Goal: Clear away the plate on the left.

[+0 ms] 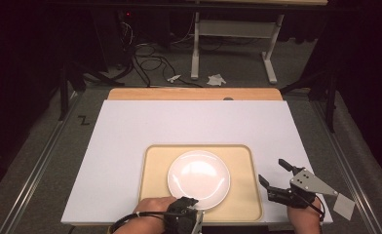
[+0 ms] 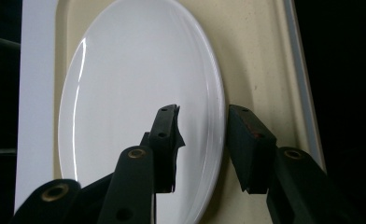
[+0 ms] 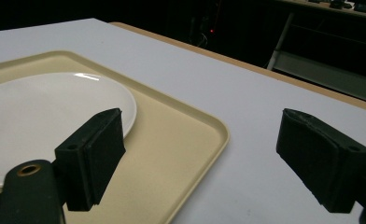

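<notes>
White plate point(image 1: 199, 179) sits centred on beige tray point(image 1: 155, 161). L gripper point(image 2: 202, 135) at plate's near rim, jaws straddling the edge, one over the plate, one outside on tray, gap narrow, not yet clamped. R gripper point(image 1: 275, 176) well right of plate, off tray, jaws wide, empty. L is nearer; looks like a rim pinch next.

Black two-jaw tool point(image 1: 276, 171), grey triangular plate, black cable
</notes>
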Motion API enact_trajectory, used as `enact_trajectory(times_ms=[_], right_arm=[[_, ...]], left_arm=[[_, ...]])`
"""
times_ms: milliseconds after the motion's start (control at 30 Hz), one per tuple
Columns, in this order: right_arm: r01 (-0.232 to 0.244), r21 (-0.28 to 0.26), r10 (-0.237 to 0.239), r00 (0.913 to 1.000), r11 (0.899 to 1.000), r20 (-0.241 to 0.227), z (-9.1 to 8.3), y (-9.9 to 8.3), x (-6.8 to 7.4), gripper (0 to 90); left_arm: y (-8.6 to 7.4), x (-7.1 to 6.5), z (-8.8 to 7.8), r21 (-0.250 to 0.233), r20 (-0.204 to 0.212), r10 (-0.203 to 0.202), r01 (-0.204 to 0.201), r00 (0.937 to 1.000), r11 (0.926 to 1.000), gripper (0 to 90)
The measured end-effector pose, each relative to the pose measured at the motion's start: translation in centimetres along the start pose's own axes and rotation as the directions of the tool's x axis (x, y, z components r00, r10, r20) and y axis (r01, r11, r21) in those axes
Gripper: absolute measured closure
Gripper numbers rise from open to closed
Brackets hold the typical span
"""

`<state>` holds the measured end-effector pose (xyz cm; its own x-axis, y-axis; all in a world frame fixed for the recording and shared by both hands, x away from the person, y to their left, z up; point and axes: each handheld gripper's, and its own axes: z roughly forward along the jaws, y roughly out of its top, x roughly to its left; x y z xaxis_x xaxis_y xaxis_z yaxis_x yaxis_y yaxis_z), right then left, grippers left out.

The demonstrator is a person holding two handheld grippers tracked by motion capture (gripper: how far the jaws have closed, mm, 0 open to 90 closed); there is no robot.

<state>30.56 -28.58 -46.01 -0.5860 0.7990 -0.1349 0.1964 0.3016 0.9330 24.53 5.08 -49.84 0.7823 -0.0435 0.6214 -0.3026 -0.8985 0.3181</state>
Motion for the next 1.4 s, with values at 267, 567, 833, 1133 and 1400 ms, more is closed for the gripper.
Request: enact_trajectory(times_ms=[267,567,833,1133,1400], right_arm=[[0.002,0.000,-0.002,1.0000,1.000,0.001,0.0,0.0,0.0,16.1],[0.001,0.001,-0.001,1.0000,1.000,0.002,-0.1,0.0,0.0,16.1],[0.004,-0.001,-0.004,1.0000,1.000,0.001,-0.1,0.0,0.0,16.1],[0.000,0.001,0.000,1.0000,1.000,-0.001,0.0,0.0,0.0,16.1],[0.001,0.000,-0.001,1.0000,1.000,-0.001,0.0,0.0,0.0,16.1]], left_arm=[[0.0,0.2,-0.5,-0.002,-0.007,-0.009,0.009,0.9999,1.0000,62.5],[-0.7,1.0,-1.9,-0.033,-0.028,-0.051,0.050,0.9983,0.9982,58.5],[-3.3,3.1,-3.0,-0.059,-0.076,-0.186,0.182,0.9795,0.9815,47.4],[-7.7,5.5,-4.8,-0.191,-0.106,-0.455,0.431,0.8841,0.8818,33.5],[-11.6,7.3,-5.8,-0.315,-0.096,-0.676,0.622,0.7305,0.7170,15.5]])
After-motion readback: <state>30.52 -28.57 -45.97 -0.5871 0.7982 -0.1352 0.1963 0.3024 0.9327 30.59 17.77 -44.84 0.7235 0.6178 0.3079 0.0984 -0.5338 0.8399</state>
